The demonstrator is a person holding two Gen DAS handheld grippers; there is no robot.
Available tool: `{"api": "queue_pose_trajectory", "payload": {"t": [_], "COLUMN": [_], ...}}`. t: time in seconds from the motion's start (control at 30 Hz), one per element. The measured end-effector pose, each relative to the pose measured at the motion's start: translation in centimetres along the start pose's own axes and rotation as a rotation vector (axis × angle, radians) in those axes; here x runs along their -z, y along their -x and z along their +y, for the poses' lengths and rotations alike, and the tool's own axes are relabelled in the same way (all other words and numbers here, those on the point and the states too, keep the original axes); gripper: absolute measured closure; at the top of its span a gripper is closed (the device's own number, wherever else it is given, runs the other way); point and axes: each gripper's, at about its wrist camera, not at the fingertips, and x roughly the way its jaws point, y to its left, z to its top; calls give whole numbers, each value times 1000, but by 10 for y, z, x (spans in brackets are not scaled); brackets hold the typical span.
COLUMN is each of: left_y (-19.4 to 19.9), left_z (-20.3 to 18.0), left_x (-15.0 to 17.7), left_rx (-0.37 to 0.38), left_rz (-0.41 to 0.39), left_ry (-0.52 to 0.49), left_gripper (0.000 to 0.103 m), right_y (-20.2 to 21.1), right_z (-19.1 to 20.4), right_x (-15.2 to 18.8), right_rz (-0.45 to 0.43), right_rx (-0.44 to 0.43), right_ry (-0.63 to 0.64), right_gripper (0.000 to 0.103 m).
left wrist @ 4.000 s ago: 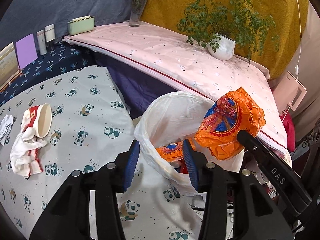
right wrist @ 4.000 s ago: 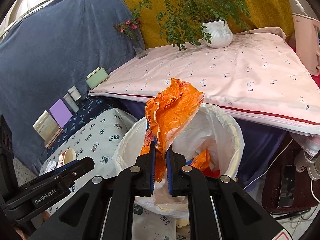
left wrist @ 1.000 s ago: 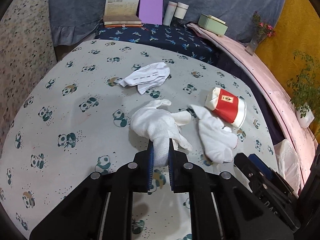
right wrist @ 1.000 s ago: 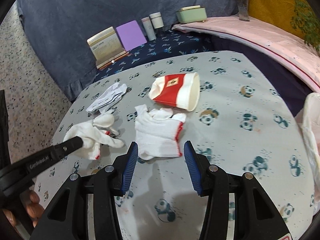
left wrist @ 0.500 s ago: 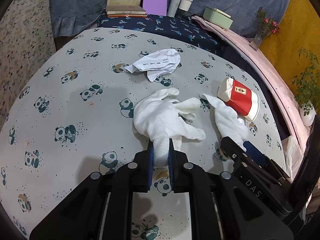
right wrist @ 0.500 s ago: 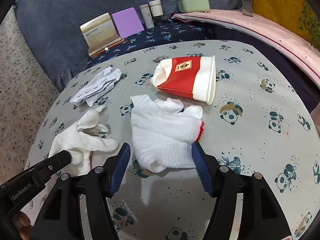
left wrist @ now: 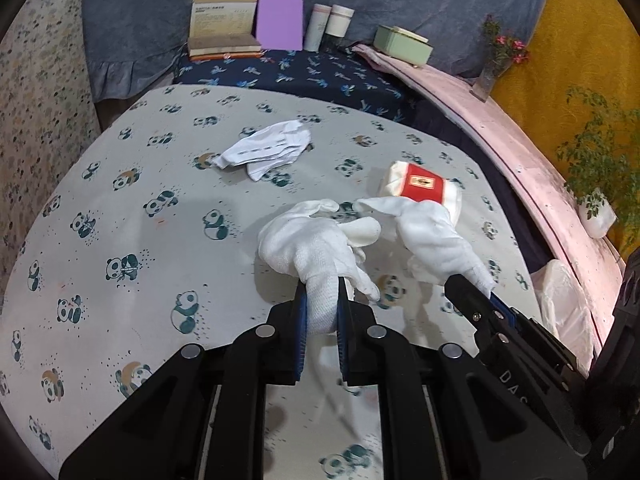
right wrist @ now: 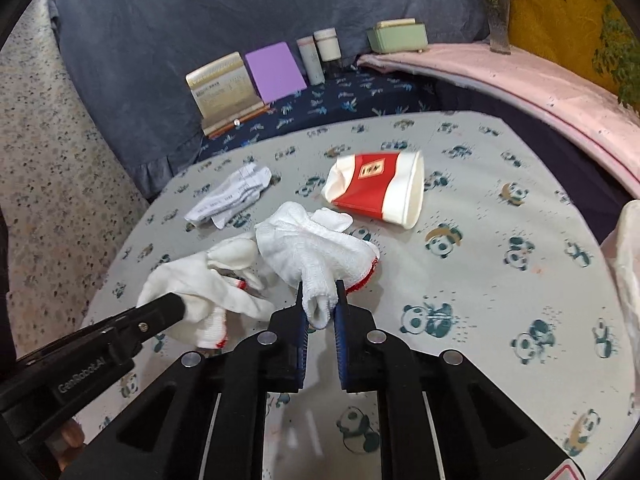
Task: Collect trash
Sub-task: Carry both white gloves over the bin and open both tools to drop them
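- Left wrist view: the left gripper has its fingers clamped on the cuff end of a white glove, whose long axis runs straight ahead from the fingers over the panda-print counter. To its right, the right gripper grips a second glove. The white trash bag sits off the counter's right edge, nearer the right gripper.
- Right wrist view: the right gripper's fingers pinch the second glove's folded end. A crushed red paper cup and crumpled paper lie beyond, untouched.
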Motion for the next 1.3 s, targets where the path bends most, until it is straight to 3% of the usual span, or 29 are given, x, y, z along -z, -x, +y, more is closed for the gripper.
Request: {"api": "queue_pose_trajectory", "payload": {"t": [0.3,0.63,1.3], "left_y": [37,59,44], "left_z": [-67,-159,-292], "left_x": [9,26,64], "left_rx": [56,146,278], "left_rz": [-49,-73,-25], "left_ry": [-115,-265,-485], "left_gripper": [91,91,91], "right_y": [70,137,204], "right_z": [-34,-103,-224], "right_x": [-5,5,36], "right_rz": [-119,-220,-303], "right_rx": [13,98,258], "right_ry": [-56,-155,-327], "right_gripper": [92,92,92]}}
